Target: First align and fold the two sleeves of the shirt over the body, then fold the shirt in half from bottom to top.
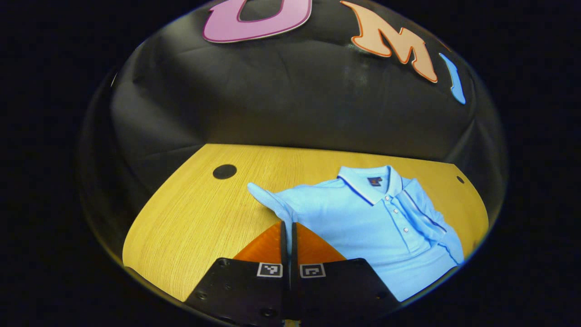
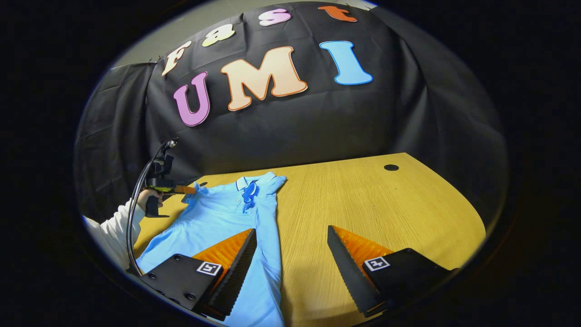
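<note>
The blue shirt (image 1: 376,218) lies flat on the wooden table (image 1: 195,218), buttons up, collar toward the black wall. In the left gripper view it fills the lower right of the frame.

The left tongs (image 1: 288,227) are squeezed closed at the bottom middle of that view. Their tips meet right at the near edge of one sleeve (image 1: 268,197), which sticks out toward the middle left. I think they are pinching that sleeve so it can be folded over the body, but the cloth between the tips is too hidden to be sure. In the right gripper view the same tongs sit at the middle left, held by a hand (image 2: 147,196) with a white sleeve, touching the shirt's corner.

The right tongs (image 2: 290,247) hang wide open at the bottom of their own view, holding nothing. One finger hovers over the shirt, the other over bare table. They look ready to help.

The other sleeve already looks folded in, with a bunched bit by the collar. The shirt's bottom edge is cut off in both views.
</note>
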Motion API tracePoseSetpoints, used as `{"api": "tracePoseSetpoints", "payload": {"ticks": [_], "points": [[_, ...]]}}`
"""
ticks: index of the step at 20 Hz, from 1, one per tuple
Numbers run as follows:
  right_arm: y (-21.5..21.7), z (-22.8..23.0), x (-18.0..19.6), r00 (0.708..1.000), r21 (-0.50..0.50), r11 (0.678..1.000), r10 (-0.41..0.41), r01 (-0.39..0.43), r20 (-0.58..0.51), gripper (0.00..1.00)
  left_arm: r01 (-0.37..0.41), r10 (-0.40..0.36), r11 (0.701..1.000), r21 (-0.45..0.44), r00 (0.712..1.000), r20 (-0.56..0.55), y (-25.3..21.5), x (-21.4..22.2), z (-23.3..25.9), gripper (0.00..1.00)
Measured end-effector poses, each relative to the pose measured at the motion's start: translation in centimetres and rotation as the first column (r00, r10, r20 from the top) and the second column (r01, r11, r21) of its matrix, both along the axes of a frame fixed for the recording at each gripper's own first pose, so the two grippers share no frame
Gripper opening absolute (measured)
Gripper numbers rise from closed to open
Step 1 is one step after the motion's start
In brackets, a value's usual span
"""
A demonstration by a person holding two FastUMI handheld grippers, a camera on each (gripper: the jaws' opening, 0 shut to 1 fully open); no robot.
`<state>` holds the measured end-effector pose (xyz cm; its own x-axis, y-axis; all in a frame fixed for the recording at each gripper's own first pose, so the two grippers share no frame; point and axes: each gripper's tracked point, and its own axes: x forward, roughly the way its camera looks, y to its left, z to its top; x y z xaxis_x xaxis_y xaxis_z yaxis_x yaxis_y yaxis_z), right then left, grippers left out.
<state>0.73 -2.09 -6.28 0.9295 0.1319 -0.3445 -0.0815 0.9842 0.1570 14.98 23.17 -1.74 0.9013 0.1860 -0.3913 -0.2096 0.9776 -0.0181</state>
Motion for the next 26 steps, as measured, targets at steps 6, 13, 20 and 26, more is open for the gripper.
{"api": "tracePoseSetpoints", "payload": {"ticks": [6,13,20,26], "points": [[-0.6,-0.3,-0.5,1.000,0.014,1.000,-0.011,0.011,-0.006,0.98,0.131,-0.134,0.990,0.051,0.989,0.060,-8.1,2.2,4.0,0.00],[-0.8,-0.4,-1.2,1.000,0.009,1.000,-0.012,0.012,-0.010,0.98,0.309,-0.311,0.943,0.124,0.951,-0.007,-18.4,3.7,1.5,0.00],[0.9,-2.1,-1.8,0.998,-0.004,0.999,0.036,-0.037,-0.056,0.98,0.345,-0.344,0.930,0.125,0.938,-0.027,-21.6,3.9,0.2,0.12],[2.9,-2.9,-3.4,0.993,-0.033,0.995,0.094,-0.097,-0.076,0.98,0.254,-0.260,0.955,0.150,0.966,0.018,-17.5,-1.5,1.7,0.95]]}}
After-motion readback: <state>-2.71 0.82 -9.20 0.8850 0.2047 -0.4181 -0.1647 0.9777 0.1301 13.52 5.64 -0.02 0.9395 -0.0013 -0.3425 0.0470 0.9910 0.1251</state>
